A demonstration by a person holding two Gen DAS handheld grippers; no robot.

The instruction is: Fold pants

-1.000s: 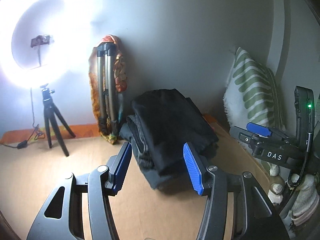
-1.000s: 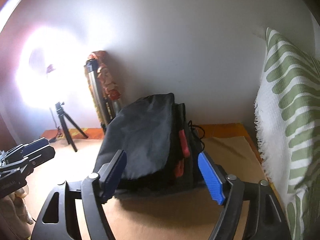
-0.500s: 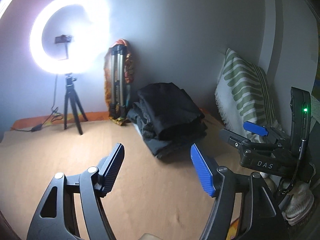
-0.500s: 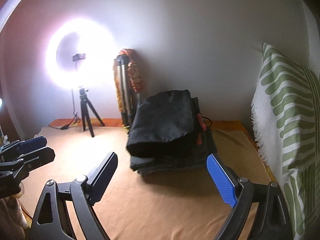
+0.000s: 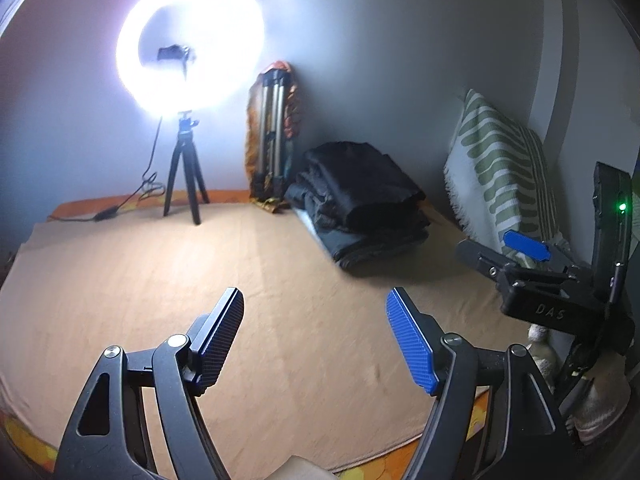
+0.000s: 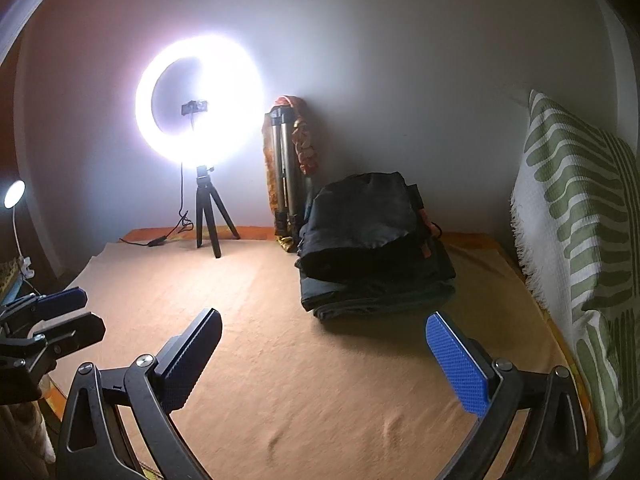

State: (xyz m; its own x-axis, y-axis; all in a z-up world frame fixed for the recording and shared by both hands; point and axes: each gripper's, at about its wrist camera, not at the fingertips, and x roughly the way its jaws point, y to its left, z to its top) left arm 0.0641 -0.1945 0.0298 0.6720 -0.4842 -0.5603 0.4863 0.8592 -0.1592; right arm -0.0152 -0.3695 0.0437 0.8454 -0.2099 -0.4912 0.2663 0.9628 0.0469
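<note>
Left gripper and right gripper: blue-padded jaws wide, just been opening, nothing between them, over tan cloth-covered surface. Beyond, well apart from both: stack of folded dark pants near grey wall, beside folded silver tripod. Glowing white ring light farther left.

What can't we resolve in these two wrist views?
- Pile of dark folded clothes: garment count unclear in both views; dark layers merge.
- Phone holder inside ring light: glare hides its details.
- Folded tripod: lower legs hidden behind the pile, right view.
- Striped pillow: cut by frame edge.
</note>
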